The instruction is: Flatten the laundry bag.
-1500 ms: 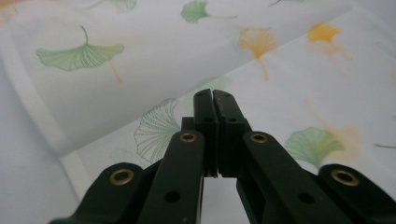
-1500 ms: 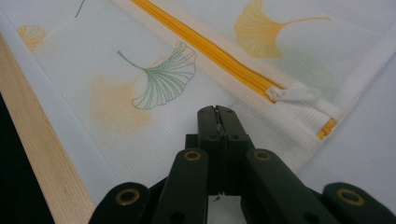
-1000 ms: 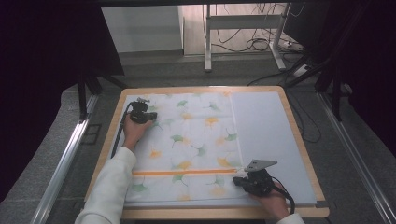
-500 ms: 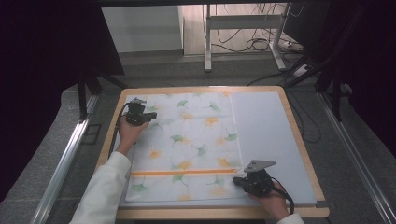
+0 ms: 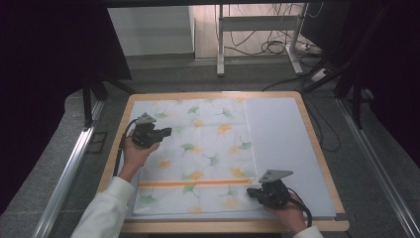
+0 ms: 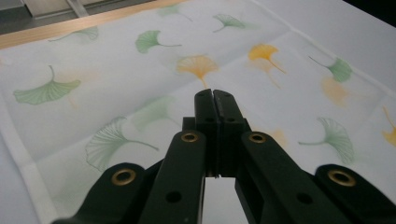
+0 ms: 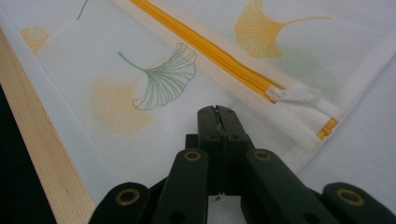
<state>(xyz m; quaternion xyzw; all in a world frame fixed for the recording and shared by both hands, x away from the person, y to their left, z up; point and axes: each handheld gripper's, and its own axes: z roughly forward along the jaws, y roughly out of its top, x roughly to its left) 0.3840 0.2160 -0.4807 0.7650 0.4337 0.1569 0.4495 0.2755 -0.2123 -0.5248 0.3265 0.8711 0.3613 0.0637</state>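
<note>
White mesh laundry bag (image 5: pixel 198 158) printed with green and orange ginkgo leaves, lying flat on the pale mat (image 5: pixel 282 144) that covers the wooden table (image 5: pixel 317 141). The bag takes up the left and middle of the table, from near the far edge to near the near edge; the right-hand strip of the mat lies bare.

An orange zipper (image 5: pixel 195 183) crosses the bag parallel to the near edge. In the right gripper view its white pull tab (image 7: pixel 299 94) sits at the zipper's end, close to the bag's hemmed corner.

My left gripper (image 5: pixel 166 132), in my left hand (image 5: pixel 134 152), is over the bag's left side, toward the far left corner of the table. Its jaws are clenched together with nothing between them, and in the left gripper view (image 6: pixel 214 94) they point across the leaf print.

My right gripper (image 5: pixel 251 192), in my right hand (image 5: pixel 287 210), is at the bag's near right corner, close to the table's near edge. Its jaws (image 7: pixel 215 112) are likewise pressed together and empty, their tips just short of the pull tab, above the mesh; whether they touch the mesh I cannot tell.
</note>
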